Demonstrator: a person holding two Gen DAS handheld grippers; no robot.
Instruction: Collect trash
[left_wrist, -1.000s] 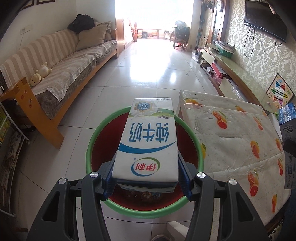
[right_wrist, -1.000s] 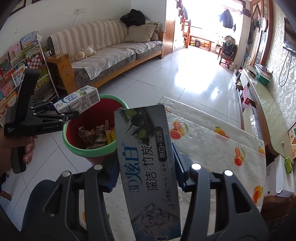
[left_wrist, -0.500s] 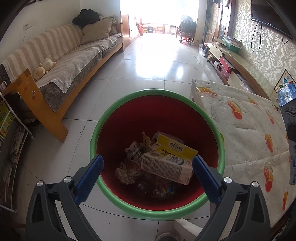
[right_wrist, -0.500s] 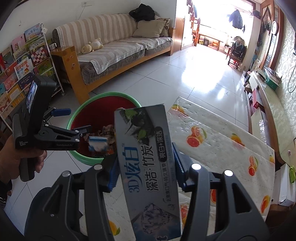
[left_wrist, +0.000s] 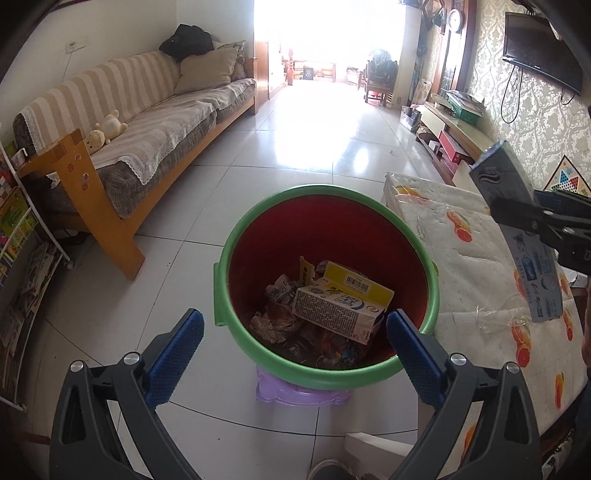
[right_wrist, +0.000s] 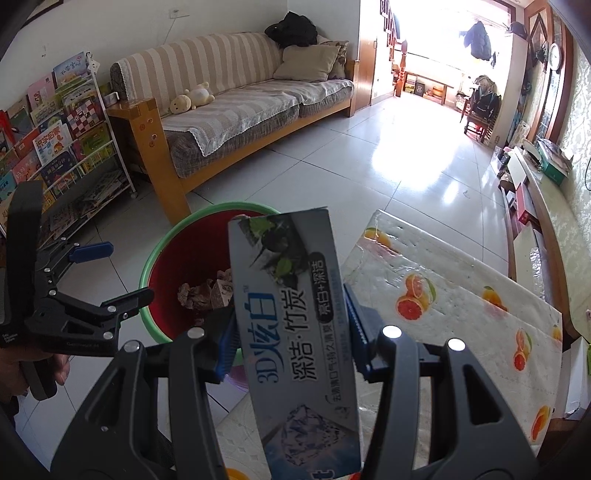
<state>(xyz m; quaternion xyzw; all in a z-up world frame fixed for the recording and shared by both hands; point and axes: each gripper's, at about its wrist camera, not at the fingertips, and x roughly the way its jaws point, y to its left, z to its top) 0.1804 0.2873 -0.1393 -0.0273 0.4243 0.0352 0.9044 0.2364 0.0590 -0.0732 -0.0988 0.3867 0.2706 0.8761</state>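
One tiled living-room floor (left_wrist: 314, 155) spreads wide, striped sofa (left_wrist: 147, 122) at ten o'clock; fruit-print table (left_wrist: 476, 273) at three; green-rimmed bin (left_wrist: 236, 236) holds milk carton (left_wrist: 338, 308); left gripper (left_wrist: 295, 339) spread, empty; right gripper (right_wrist: 291, 332) clamps toothpaste box (right_wrist: 295, 314).

The left gripper (left_wrist: 293, 341) has matte black plastic arms that fork into two prongs on each side, with triangular cut-outs near their bases, and round silver screw heads at the joints. Its fingers (left_wrist: 176, 352) carry bright blue pads with a fine ribbed texture. The right gripper (right_wrist: 290, 339) is built the same way: black forked arms, shiny silver screws, blue ridged pads (right_wrist: 226, 345). From the right wrist view, small pale lettering runs along the black body of the left tool, too small to read, and the left hand (right_wrist: 35, 363) shows bare skin
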